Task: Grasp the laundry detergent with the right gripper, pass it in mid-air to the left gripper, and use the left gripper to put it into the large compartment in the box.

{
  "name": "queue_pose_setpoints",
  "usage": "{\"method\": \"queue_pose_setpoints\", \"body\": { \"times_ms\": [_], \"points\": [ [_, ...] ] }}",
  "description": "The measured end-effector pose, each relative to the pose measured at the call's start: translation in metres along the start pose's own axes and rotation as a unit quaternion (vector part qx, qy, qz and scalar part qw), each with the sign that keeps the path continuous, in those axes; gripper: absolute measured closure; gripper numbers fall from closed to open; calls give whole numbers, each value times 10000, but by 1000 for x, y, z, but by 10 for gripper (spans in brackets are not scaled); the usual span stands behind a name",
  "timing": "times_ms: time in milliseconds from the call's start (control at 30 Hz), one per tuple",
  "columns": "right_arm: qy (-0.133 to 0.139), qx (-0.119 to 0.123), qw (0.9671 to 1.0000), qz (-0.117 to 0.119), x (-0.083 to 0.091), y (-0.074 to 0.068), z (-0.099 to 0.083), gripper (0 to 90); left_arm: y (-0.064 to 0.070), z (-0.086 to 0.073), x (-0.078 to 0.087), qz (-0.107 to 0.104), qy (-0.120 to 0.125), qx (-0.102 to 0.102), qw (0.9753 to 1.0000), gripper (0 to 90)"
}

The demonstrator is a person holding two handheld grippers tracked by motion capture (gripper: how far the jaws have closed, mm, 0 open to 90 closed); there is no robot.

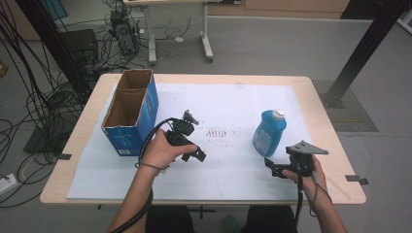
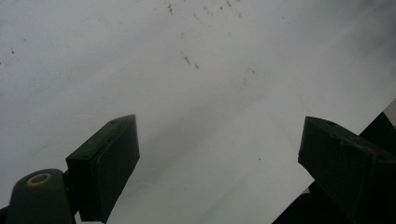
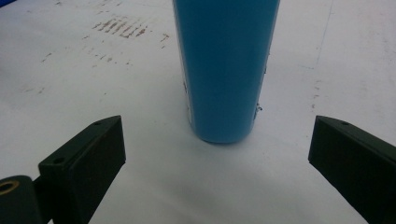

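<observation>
In the right gripper view the right gripper (image 3: 217, 158) has its two black jaws spread wide and empty, and the tall blue plastic bottle with a white cap (image 3: 226, 65) stands upright straight ahead, in the upper centre of the frame, its top cut off. In the high view this bottle (image 1: 268, 132) is at centre right, nearer that hand. The left gripper (image 2: 219, 158), also wide open and empty, faces only the white table cover (image 2: 196, 70). The brown-and-blue cardboard box (image 1: 132, 109) sits at the left.

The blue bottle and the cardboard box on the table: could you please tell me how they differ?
The blue bottle is rounded, capped in white and closed; the cardboard box is squared and open-topped. The bottle stands nearer the right tongs, the box beside the left tongs. Both are blue, upright and unheld.
</observation>
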State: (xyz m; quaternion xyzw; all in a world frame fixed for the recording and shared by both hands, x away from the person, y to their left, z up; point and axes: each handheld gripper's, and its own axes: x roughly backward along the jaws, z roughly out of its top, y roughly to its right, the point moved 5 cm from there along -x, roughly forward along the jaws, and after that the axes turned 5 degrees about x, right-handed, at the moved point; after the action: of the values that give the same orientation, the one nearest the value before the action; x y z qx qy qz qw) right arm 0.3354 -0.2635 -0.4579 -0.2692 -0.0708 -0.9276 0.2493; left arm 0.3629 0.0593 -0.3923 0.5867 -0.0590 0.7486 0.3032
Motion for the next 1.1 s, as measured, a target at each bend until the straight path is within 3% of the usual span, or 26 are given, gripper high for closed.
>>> {"method": "queue_pose_setpoints", "body": {
  "times_ms": [233, 333, 633, 967, 1100],
  "points": [
    [214, -32, 9997, -90, -3, 2, 2, 35, -1, -1, 0, -5, 10, 8, 10000, 128],
    [437, -83, 9989, -113, -5, 3, 4, 38, -1, -2, -1, -4, 5, 16, 10000, 128],
    [675, -152, 9976, -93, -10, 4, 5, 37, -2, -1, 1, 0, 29, 39, 10000, 128],
    [942, -129, 9954, -113, -13, 4, 7, 34, -1, -2, 1, -19, 58, 58, 10000, 126],
    [1020, -10, 9947, -109, -16, 3, 7, 33, -1, -3, 3, -5, 70, 65, 10000, 125]
  ]
}}
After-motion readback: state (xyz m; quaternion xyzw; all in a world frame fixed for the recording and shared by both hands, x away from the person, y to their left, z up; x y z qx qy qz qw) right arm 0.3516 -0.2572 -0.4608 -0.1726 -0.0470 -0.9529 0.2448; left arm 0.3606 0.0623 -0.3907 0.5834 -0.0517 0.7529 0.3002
